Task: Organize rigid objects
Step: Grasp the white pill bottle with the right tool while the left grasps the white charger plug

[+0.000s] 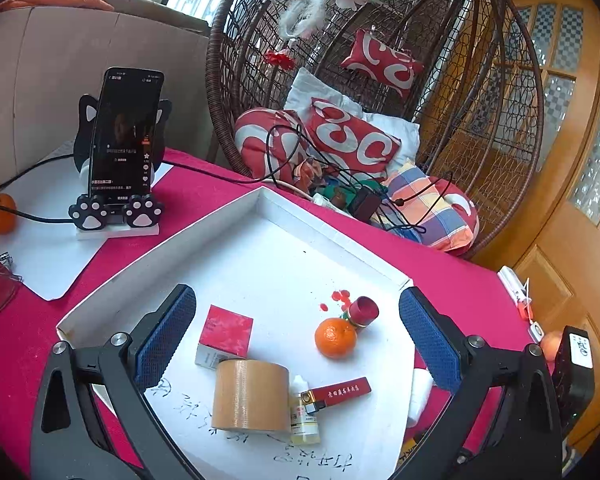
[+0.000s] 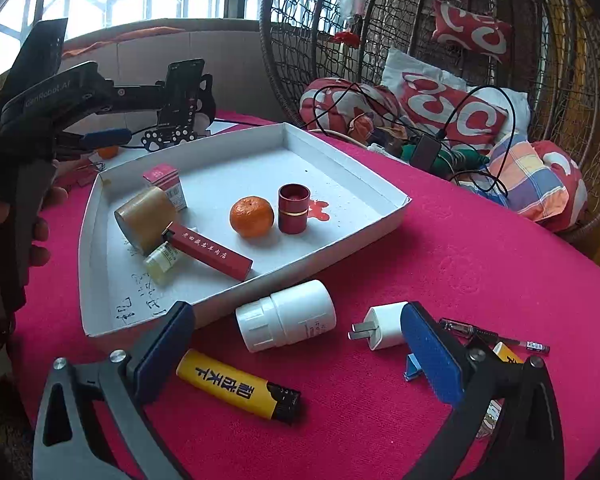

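both my grippers are spread wide, holding nothing: left gripper (image 1: 298, 344) over the white tray (image 2: 352, 236), right gripper (image 2: 298, 352) just outside its near edge above the white bottle (image 2: 286, 316) and yellow lighter (image 2: 238, 385).

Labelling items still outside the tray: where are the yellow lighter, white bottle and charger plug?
yellow lighter (image 2: 236, 385), right wrist view, middle of its yellow body.
white bottle (image 2: 286, 315), right wrist view, its side wall.
charger plug (image 2: 382, 326), right wrist view, white casing.
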A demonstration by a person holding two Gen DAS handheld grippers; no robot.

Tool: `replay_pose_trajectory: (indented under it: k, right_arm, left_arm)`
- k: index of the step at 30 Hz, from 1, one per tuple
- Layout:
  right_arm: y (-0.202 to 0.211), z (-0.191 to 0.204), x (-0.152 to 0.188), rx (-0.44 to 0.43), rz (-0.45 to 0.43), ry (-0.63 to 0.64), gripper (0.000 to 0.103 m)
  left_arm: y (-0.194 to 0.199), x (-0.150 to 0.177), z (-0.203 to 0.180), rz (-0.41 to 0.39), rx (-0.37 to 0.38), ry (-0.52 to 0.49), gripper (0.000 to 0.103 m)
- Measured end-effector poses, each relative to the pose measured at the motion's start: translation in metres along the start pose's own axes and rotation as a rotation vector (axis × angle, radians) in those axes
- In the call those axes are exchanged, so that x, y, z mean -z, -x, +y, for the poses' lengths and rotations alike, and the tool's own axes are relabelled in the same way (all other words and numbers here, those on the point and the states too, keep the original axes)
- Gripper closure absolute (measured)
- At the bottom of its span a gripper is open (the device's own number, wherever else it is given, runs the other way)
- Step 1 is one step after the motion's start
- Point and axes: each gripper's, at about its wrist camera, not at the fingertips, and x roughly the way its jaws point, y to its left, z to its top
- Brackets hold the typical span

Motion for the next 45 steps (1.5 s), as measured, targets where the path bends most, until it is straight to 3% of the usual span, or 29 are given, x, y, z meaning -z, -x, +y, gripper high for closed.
replay_pose_trajectory:
  k: [5,6,7,10,13,16,19,21,23,25,28,30,33,36,41,43,44,45]
  right_arm:
    - [-0.036,0.007,-0.001,-0.005,0.096,0.125,0.007]
    - [-0.042,0.008,0.001,-0.024,0.12,0.13,0.018]
    - [-0.044,0.007,0.004,-0.056,0.129,0.119,0.04]
    - [-0.035,0.004,0.01,-0.064,0.1,0.086,0.039]
    - [-0.002,-0.009,0.014,-0.043,0.014,-0.009,0.039]
    - [0.041,-0.039,0.031,0.023,-0.088,-0.171,0.039]
    - [0.072,-0.072,0.06,0.108,-0.13,-0.319,0.039]
    - [0.082,-0.091,0.081,0.146,-0.125,-0.401,0.039]
    - [0.087,-0.108,0.097,0.143,-0.119,-0.492,0.039]
    - [0.099,-0.119,0.105,0.121,-0.173,-0.554,0.039]
    - [0.102,-0.121,0.108,0.114,-0.188,-0.566,0.039]
    - [0.103,-0.119,0.107,0.101,-0.2,-0.564,0.039]
    - [0.105,-0.118,0.108,0.077,-0.207,-0.558,0.039]
    - [0.106,-0.118,0.109,0.05,-0.216,-0.558,0.039]
    - [0.107,-0.12,0.112,0.033,-0.229,-0.57,0.039]
    - [0.108,-0.121,0.113,0.034,-0.235,-0.576,0.039]
    - [0.108,-0.121,0.113,0.035,-0.237,-0.576,0.039]
    - [0.109,-0.121,0.113,0.039,-0.239,-0.575,0.039]
  left_arm:
    - [0.002,0.002,-0.015,0.013,0.066,-0.073,0.001]
    - [0.002,0.003,-0.02,0.018,0.088,-0.096,0.001]
    - [0.002,0.004,-0.025,0.027,0.111,-0.122,0.001]
    - [0.003,0.01,-0.043,0.043,0.189,-0.198,0.001]
    - [0.0,0.019,-0.064,0.08,0.244,-0.273,0.001]
    - [-0.011,0.033,-0.089,0.16,0.283,-0.312,0.001]
    - [-0.033,0.054,-0.12,0.292,0.32,-0.325,0.001]
    - [-0.049,0.069,-0.144,0.358,0.319,-0.369,0.001]
    - [-0.065,0.082,-0.166,0.39,0.259,-0.449,0.001]
    - [-0.079,0.091,-0.181,0.412,0.208,-0.515,0.007]
    - [-0.097,0.096,-0.188,0.444,0.159,-0.574,0.014]
    - [-0.108,0.098,-0.191,0.462,0.128,-0.609,0.025]
    - [-0.123,0.098,-0.193,0.499,0.143,-0.641,0.025]
    - [-0.134,0.099,-0.197,0.499,0.1,-0.695,0.033]
    - [-0.143,0.105,-0.205,0.506,0.086,-0.719,0.036]
    - [-0.14,0.107,-0.207,0.476,0.09,-0.727,0.05]
    - [-0.138,0.108,-0.208,0.471,0.098,-0.727,0.075]
    - [-0.136,0.108,-0.208,0.47,0.111,-0.719,0.078]
